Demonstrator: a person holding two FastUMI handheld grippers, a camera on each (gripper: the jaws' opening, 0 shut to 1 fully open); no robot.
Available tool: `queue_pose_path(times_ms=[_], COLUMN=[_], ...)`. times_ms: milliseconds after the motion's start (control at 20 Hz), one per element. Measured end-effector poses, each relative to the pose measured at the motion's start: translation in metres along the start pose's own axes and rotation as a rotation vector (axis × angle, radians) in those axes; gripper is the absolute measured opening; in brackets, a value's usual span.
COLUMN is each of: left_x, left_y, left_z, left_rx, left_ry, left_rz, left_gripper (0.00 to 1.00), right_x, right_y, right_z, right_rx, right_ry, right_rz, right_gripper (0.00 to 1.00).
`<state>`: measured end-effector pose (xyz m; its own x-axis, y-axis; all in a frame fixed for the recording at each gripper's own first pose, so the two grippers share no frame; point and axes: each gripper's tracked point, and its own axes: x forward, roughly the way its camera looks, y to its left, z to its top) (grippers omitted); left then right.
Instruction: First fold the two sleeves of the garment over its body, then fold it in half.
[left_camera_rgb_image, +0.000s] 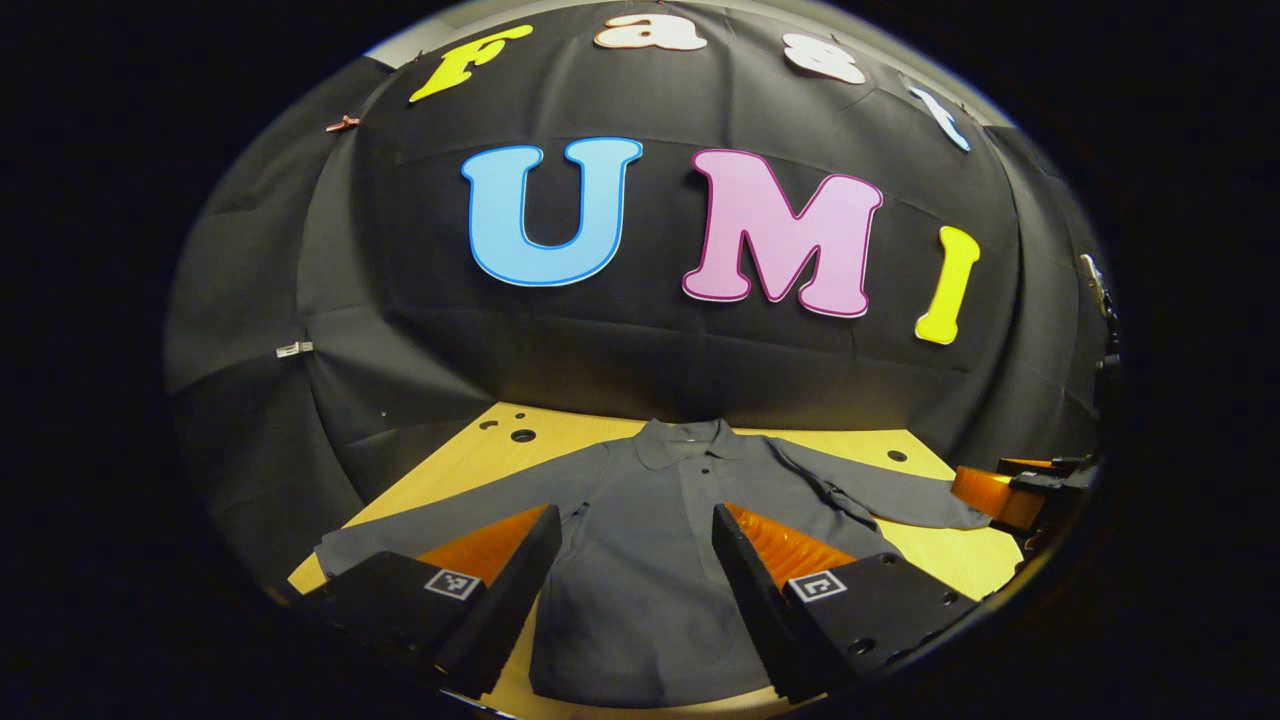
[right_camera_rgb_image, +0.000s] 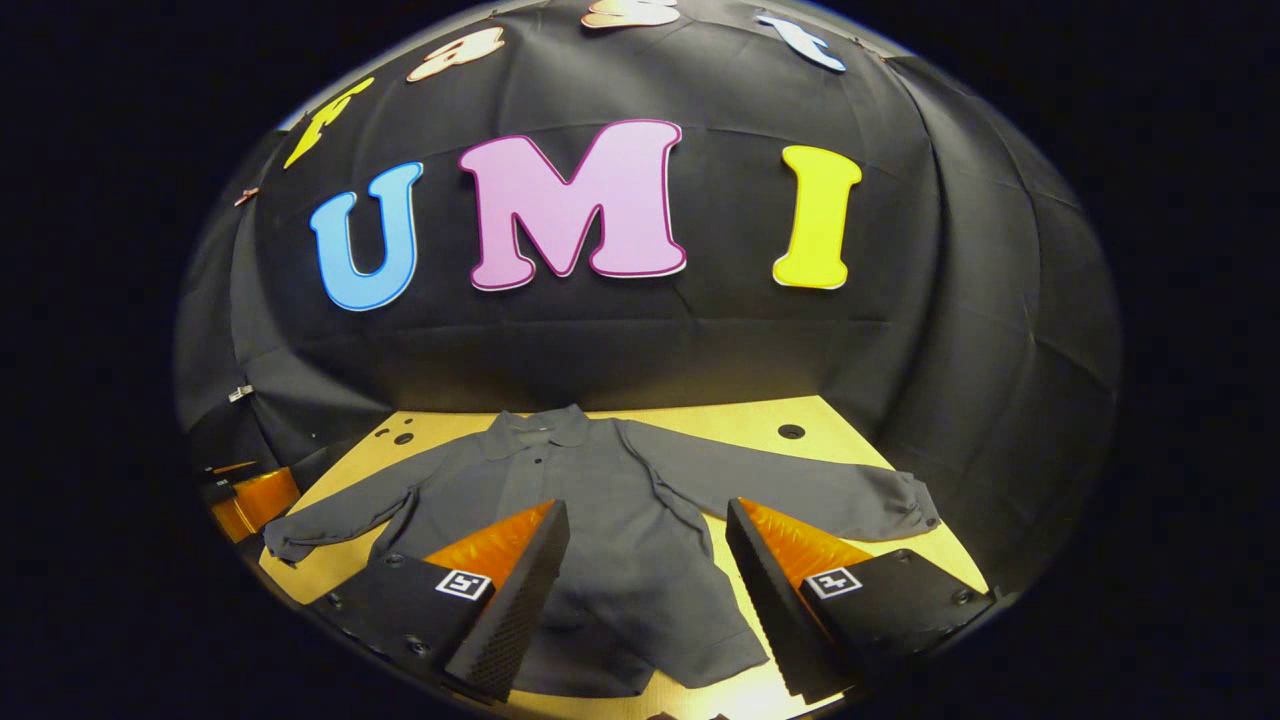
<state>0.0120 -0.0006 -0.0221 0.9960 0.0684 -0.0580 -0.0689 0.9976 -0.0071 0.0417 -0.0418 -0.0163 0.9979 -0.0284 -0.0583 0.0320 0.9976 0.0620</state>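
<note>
Across the wooden surface (left_camera_rgb_image: 945, 555) a grey garment (left_camera_rgb_image: 660, 540) lay flat, collar toward the far edge, both sleeves spread out. Left claw (left_camera_rgb_image: 636, 590) hovered wide apart above its body; right claw (right_camera_rgb_image: 648, 590) did likewise, touching nothing. Left gripper view caught the right claw beside one cuff (left_camera_rgb_image: 965, 515).

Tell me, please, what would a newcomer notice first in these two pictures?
A grey long-sleeved shirt lies flat on the wooden table, collar toward the booth's wall, both sleeves spread out to the sides. The left gripper and the right gripper hang open above its lower body.
</note>
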Motion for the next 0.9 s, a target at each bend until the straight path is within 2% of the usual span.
queue_pose_path(times_ms=[350,900], left_x=[0.008,0.017], left_y=[-0.015,-0.035], left_z=[-0.014,-0.047], left_rx=[0.001,-0.017], left_ry=[0.039,0.120], left_rz=[0.036,0.094], left_gripper=[0.96,0.96], right_x=[0.029,0.089], right_y=[-0.066,-0.233], right_z=[-0.012,-0.048], right_rx=[0.056,0.171], right_ry=[0.065,0.177], right_rz=[-0.090,-0.369], right_gripper=[0.98,0.96])
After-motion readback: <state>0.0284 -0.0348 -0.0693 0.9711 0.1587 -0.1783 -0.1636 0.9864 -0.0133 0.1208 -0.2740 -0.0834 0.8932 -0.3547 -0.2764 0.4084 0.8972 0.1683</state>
